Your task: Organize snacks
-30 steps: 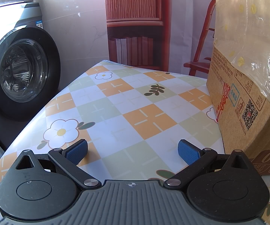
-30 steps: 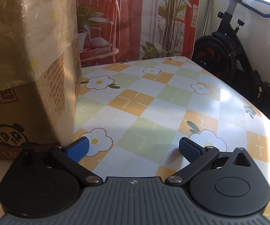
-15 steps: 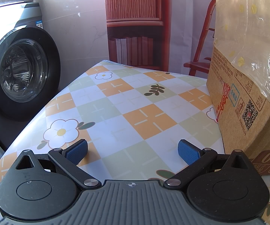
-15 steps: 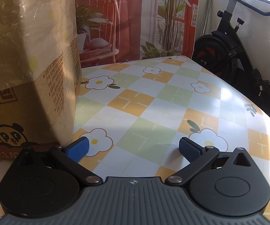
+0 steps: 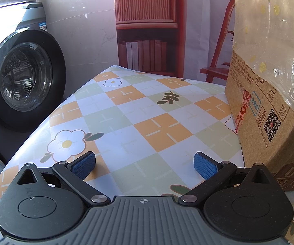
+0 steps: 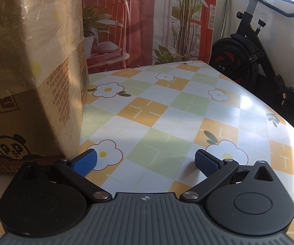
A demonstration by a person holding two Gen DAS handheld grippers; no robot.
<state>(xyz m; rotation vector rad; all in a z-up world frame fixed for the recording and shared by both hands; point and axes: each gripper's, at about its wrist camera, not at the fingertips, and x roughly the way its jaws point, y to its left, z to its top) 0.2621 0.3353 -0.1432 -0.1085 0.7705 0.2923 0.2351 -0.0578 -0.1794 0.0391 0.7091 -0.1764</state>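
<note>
A brown cardboard box [image 5: 257, 110] with a clear dotted plastic bag [image 5: 273, 30] draped over its top stands on the table, at the right of the left wrist view. The same cardboard box [image 6: 30, 102] fills the left of the right wrist view, a panda printed low on it. My left gripper [image 5: 144, 165] hovers low over the flowered tablecloth, open, nothing between its blue pads, just left of the box. On the box's other side my right gripper [image 6: 145, 163] is open and empty too. No snack shows; the box's inside is hidden.
The table [image 5: 126, 110] wears a checked orange, green and white cloth with flowers. A washing machine [image 5: 18, 77] stands past the table's left edge. An exercise bike [image 6: 255, 61] stands beyond the right edge. A printed backdrop [image 6: 167, 20] hangs behind.
</note>
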